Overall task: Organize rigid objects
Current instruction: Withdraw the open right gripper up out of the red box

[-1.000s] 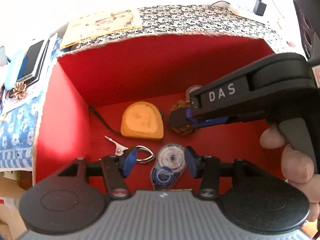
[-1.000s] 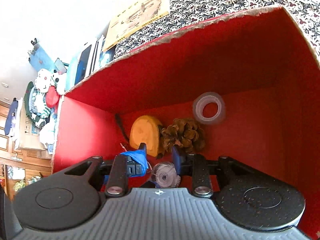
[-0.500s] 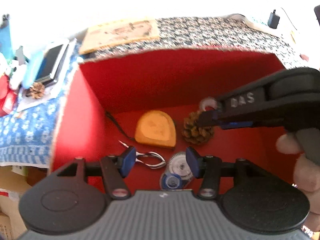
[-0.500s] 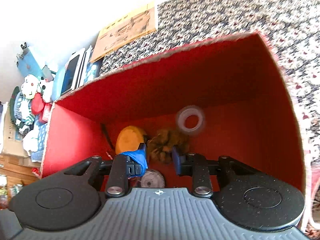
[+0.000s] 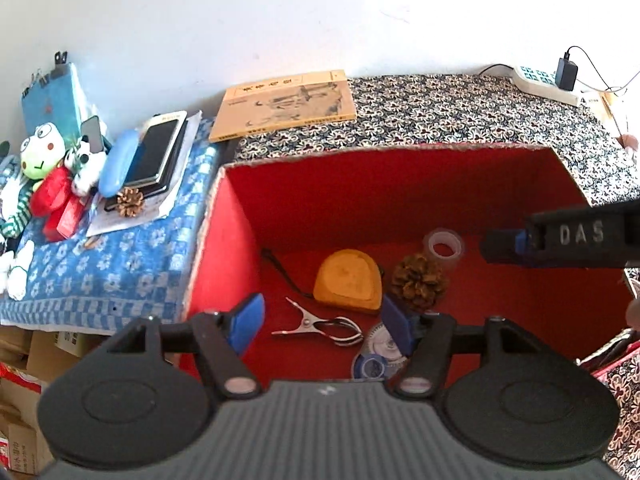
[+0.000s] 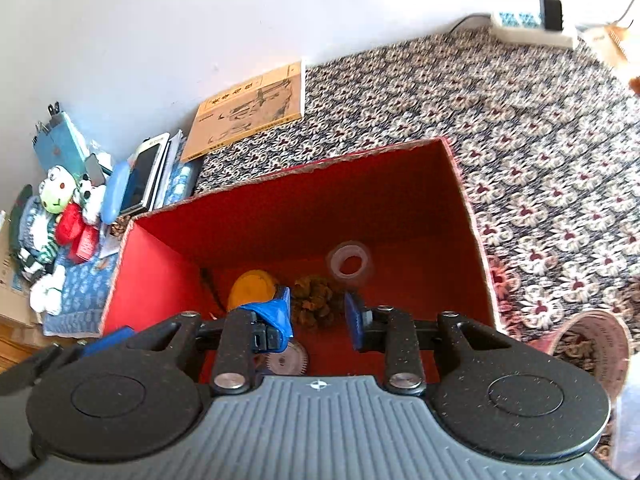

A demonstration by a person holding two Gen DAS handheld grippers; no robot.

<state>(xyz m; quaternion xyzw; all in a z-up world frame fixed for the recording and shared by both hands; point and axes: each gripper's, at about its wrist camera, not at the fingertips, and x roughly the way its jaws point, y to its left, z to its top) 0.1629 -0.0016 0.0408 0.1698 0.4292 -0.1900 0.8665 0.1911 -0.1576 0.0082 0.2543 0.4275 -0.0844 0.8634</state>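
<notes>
Both tools are hanging over the red box (image 5: 224,240), the left tool (image 5: 322,322) gaping wide and the right tool (image 6: 318,312) parted, each gripping nothing. Inside are lying a tape measure (image 5: 348,276), pine cone (image 5: 418,280), tape roll (image 5: 443,245), metal clip (image 5: 320,325) and correction tape (image 5: 378,354).

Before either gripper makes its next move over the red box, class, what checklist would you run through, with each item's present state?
1. Left gripper open and empty: ok.
2. Right gripper open and empty: ok.
3. Clear tape roll, brown pine cone, orange tape measure, metal clip inside red box: ok.
4. Second pine cone on blue cloth boxed: not ok.
5. Correction tape dispenser fully visible: not ok.
</notes>
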